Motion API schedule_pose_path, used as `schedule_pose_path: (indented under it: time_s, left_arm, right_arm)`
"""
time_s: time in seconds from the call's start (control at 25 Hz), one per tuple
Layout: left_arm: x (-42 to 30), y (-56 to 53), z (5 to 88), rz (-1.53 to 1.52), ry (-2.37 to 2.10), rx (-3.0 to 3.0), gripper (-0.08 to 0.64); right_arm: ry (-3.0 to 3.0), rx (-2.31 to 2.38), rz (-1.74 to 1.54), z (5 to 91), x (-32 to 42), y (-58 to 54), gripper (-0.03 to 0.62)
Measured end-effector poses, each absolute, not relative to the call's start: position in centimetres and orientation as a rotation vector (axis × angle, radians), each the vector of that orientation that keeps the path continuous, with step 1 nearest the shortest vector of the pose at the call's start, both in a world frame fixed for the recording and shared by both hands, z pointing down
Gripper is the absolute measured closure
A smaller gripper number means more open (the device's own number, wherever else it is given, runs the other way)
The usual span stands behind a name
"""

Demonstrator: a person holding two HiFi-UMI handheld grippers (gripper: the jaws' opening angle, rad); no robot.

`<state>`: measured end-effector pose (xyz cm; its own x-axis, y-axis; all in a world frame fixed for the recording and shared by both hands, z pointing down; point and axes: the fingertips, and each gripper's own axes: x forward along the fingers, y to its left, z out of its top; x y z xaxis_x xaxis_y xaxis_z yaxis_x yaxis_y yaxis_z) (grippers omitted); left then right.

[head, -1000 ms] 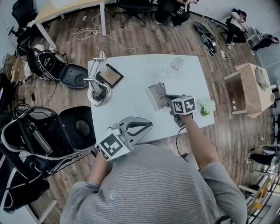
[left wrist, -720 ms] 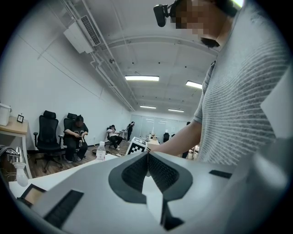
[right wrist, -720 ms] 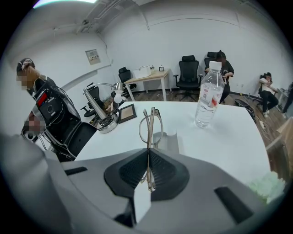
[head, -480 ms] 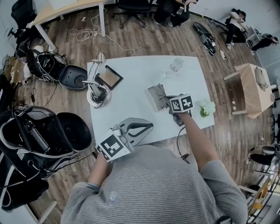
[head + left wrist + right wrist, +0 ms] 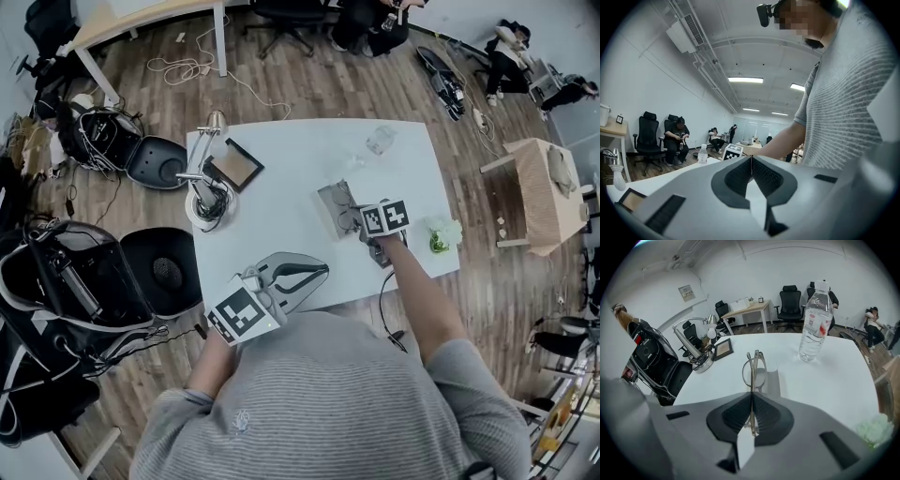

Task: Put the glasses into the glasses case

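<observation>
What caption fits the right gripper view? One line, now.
Right gripper clamps folded glasses over the white table, water bottle beyond.

The right claw (image 5: 751,397) pinches the folded glasses (image 5: 753,371) edge-on above the white surface (image 5: 834,376), a grey glasses case (image 5: 774,380) just behind them, a water bottle (image 5: 814,324) farther right.

No legible text anywhere.

Clear plastic water bottle (image 5: 814,322) on the table: white label with red print, too small to read.

Pale rectangular notice (image 5: 686,292) on the white wall: lettering blurred.

White cube (image 5: 241,316) on the left gripper (image 5: 751,158), white cube (image 5: 385,217) on the right gripper (image 5: 751,397): black-and-white square marker patterns only, no letters, no digits.
</observation>
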<state>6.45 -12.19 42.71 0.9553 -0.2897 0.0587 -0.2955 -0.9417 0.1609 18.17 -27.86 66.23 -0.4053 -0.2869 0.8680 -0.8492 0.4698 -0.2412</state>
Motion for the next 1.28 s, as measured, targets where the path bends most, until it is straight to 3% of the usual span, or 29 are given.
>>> schedule_pose_path:
  time_s: [1.28]
  left_arm:
    - [7.8, -13.0, 42.9, 0.049, -0.38, 2.927, 0.546]
  right_arm:
    - [-1.753, 0.903, 0.914, 70.0, 18.6, -27.9, 0.572]
